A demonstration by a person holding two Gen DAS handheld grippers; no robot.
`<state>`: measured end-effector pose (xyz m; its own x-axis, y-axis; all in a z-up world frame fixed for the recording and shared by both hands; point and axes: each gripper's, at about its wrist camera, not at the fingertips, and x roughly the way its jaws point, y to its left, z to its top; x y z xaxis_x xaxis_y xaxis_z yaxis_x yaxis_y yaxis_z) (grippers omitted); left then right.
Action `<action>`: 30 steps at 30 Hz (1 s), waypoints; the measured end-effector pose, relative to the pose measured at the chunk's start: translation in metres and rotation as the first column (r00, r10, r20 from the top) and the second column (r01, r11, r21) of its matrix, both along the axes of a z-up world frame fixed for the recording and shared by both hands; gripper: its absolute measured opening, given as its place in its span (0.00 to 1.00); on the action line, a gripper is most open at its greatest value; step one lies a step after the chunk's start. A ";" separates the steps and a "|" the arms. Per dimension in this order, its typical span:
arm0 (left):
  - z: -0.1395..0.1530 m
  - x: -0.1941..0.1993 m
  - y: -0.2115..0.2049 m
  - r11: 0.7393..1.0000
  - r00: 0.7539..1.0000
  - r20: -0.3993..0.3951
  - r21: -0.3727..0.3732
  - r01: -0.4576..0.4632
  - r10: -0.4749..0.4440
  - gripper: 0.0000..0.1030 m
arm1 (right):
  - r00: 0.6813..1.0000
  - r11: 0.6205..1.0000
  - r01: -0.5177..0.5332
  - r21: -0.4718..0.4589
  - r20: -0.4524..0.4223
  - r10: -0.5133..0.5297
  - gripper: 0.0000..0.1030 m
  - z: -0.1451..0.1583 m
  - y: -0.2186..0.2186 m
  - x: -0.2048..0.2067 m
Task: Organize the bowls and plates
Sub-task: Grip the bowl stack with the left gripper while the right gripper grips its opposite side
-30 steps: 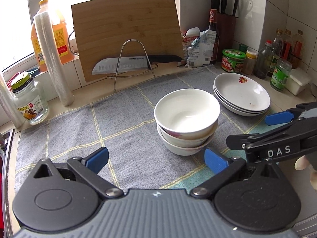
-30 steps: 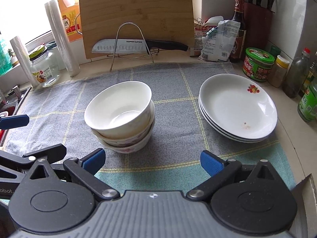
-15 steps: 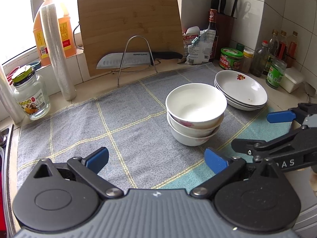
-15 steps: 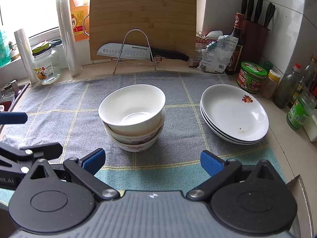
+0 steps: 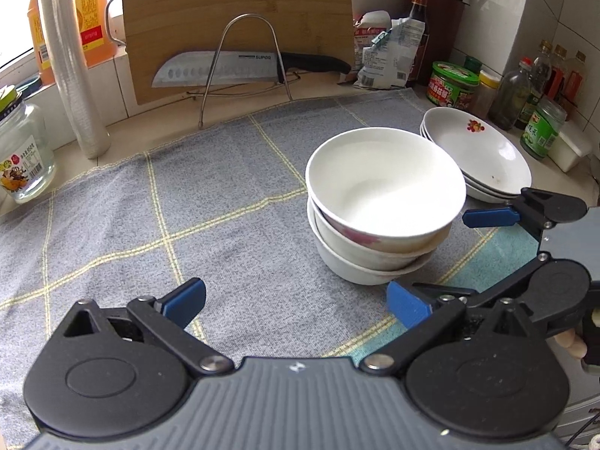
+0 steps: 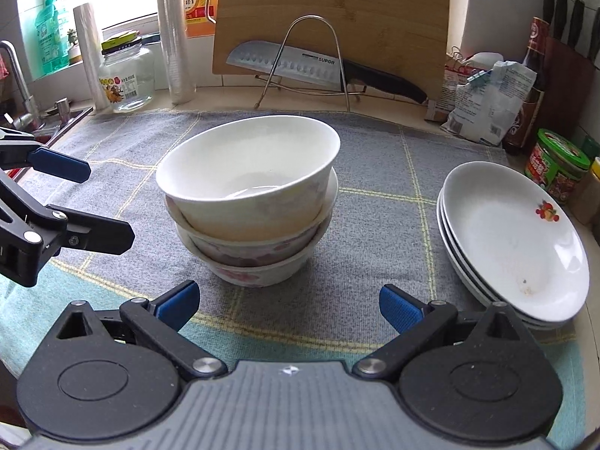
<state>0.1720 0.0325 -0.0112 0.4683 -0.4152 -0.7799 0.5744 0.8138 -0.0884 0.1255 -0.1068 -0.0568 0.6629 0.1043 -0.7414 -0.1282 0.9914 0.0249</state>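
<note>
A stack of three white bowls (image 5: pixel 378 206) stands on the grey checked cloth (image 5: pixel 187 206); it also shows in the right wrist view (image 6: pixel 251 198). A stack of white plates (image 5: pixel 483 157) with a red fruit mark sits to its right, also in the right wrist view (image 6: pixel 513 240). My left gripper (image 5: pixel 296 300) is open and empty, low over the cloth, near side of the bowls. My right gripper (image 6: pixel 287 302) is open and empty, just in front of the bowls. Each gripper appears in the other's view.
A bamboo cutting board (image 5: pixel 236 22) and a knife (image 5: pixel 240 67) on a wire rack stand at the back. Jars and bottles (image 5: pixel 532 86) line the right wall. A glass jar (image 6: pixel 127 71) and film rolls (image 5: pixel 71 63) stand back left, by a sink (image 6: pixel 56 116).
Both grippers have dropped lower and moved closer to the bowl stack. Both stay open and empty. The bowls and plates have not moved.
</note>
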 end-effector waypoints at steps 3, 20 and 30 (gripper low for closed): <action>-0.005 0.002 -0.006 1.000 1.000 0.000 0.019 -0.016 0.016 0.99 | 0.997 0.997 -0.075 -0.003 -0.006 0.075 1.00 -0.007 -0.008 0.016; -0.021 0.000 -0.017 0.997 0.999 -0.023 0.067 0.033 -0.032 0.99 | 0.922 0.922 -0.386 -0.025 -0.039 0.384 1.00 -0.028 -0.011 0.050; -0.037 0.004 -0.016 0.973 0.973 0.020 0.040 0.229 -0.230 0.99 | 0.921 0.922 -0.387 -0.028 -0.047 0.386 1.00 -0.028 -0.012 0.052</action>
<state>0.1763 0.0169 -0.0477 0.3827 -0.4850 -0.7863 0.7478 0.6625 -0.0446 0.1776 -0.1187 -0.0844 0.5465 0.3193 -0.7742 -0.5011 0.8654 0.0032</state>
